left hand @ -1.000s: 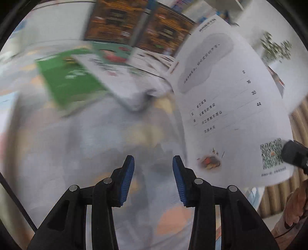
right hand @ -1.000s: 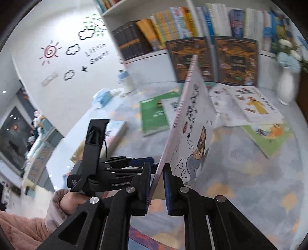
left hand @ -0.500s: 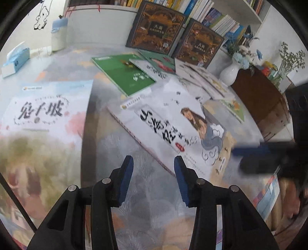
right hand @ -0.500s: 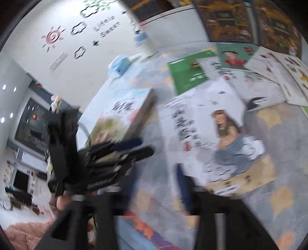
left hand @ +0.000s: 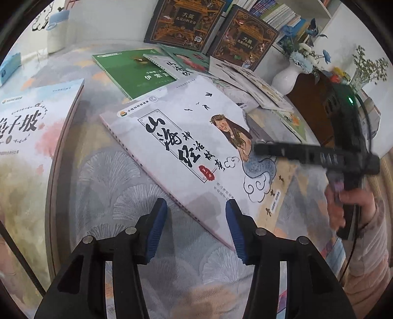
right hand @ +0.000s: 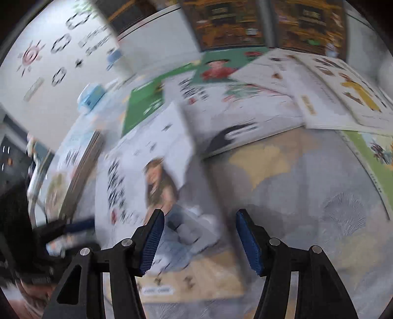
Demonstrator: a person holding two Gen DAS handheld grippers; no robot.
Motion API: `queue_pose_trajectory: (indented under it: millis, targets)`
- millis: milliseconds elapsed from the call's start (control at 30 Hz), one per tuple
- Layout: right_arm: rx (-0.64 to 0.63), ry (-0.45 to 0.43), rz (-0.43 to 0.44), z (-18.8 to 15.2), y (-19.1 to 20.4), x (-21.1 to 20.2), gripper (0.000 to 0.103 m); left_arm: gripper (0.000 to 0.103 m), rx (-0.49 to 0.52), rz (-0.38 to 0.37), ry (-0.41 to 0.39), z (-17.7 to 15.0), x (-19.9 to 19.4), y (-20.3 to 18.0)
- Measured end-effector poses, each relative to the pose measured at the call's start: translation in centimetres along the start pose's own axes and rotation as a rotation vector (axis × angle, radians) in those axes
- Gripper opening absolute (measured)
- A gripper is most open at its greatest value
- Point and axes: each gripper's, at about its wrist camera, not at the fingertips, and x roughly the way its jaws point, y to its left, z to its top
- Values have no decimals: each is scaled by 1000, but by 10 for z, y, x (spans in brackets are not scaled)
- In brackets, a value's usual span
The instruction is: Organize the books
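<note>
A white book with a long-haired girl on its cover (left hand: pixel 191 147) lies flat on the patterned cloth; it also shows blurred in the right wrist view (right hand: pixel 147 186). My left gripper (left hand: pixel 196 228) is open and empty, just above the book's near edge. My right gripper (right hand: pixel 199 238) is open and empty, over the book's lower right corner; it also shows at the right of the left wrist view (left hand: pixel 314 157). A stack topped by a pale book (left hand: pixel 27 137) lies to the left. A green book (left hand: pixel 137 71) lies behind.
Two dark ornate books (left hand: pixel 186 22) lean upright against the shelf at the back. Several thin picture books (right hand: pixel 319 98) lie fanned at the right. A white vase with blue flowers (left hand: pixel 287 76) stands by a brown cabinet (left hand: pixel 316 110). A tissue box (left hand: pixel 9 66) sits far left.
My right gripper let go of the white book, which went from upright to flat on the cloth, and opened wide. My left gripper swung to look at the book and opened a little.
</note>
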Motion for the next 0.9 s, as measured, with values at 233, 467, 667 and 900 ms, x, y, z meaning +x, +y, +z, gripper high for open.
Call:
queue_pose_trajectory:
  millis: [233, 467, 667, 900]
  targets:
    - [-40, 66, 32, -39, 25, -10, 62, 48, 22, 16, 9, -7, -5, -4]
    - [20, 121, 247, -89, 15, -25, 57, 48, 43, -22, 20, -30, -21, -1]
    - [94, 75, 384, -89, -9, -18, 50, 46, 41, -50, 12, -30, -19, 6]
    - [121, 47, 452, -71, -22, -3, 26, 35, 19, -47, -4, -23, -14, 13]
